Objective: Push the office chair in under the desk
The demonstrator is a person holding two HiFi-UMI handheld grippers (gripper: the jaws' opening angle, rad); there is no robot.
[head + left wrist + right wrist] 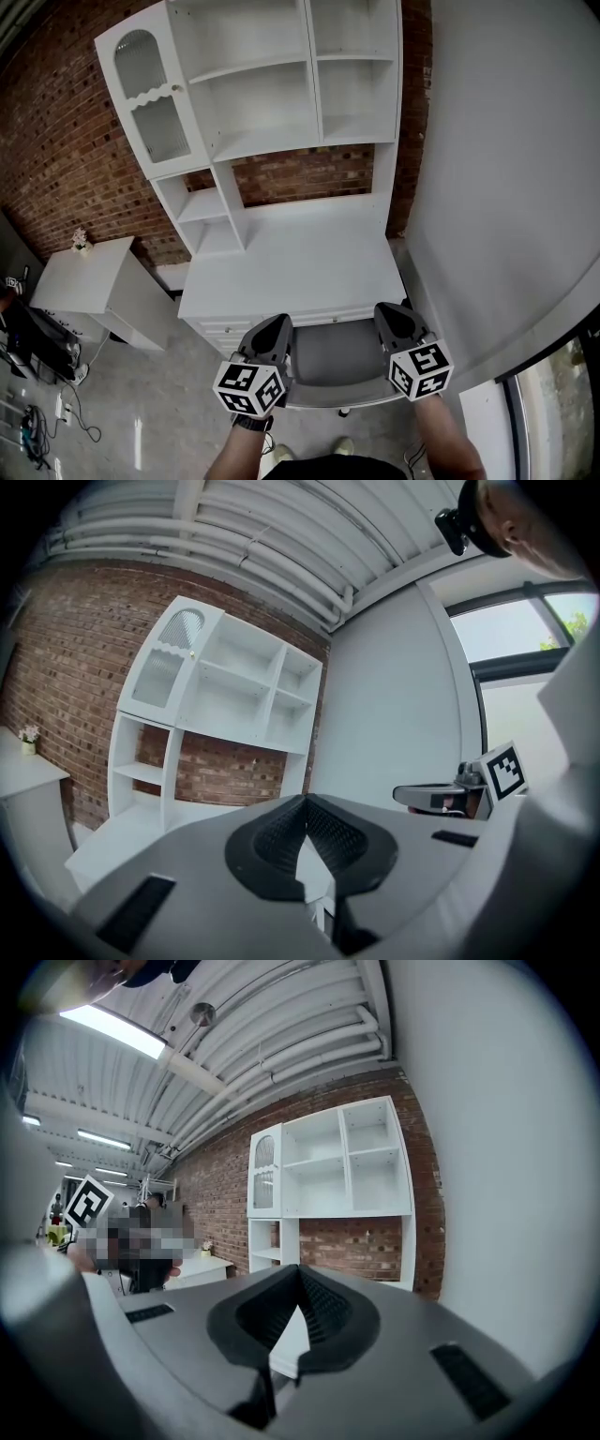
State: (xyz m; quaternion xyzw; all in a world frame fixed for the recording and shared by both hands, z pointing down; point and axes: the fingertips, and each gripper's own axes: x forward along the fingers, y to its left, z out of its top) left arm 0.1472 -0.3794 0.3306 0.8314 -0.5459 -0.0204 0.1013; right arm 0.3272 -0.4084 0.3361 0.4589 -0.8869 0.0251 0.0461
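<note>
The brick wall (56, 141) is rough, matt red-brown masonry with pale mortar lines, while the shelf unit (272, 94) and the bench (300, 262) below it are smooth white board with a soft satin finish. The office chair (337, 354) has a matt grey seat, possibly cloth at this small size, and the floor (150, 403) is smooth grey concrete with a faint sheen. The left claw (305, 803) and right claw (298, 1274) have matt grey plastic shells and black ribbed pads (278, 836).
</note>
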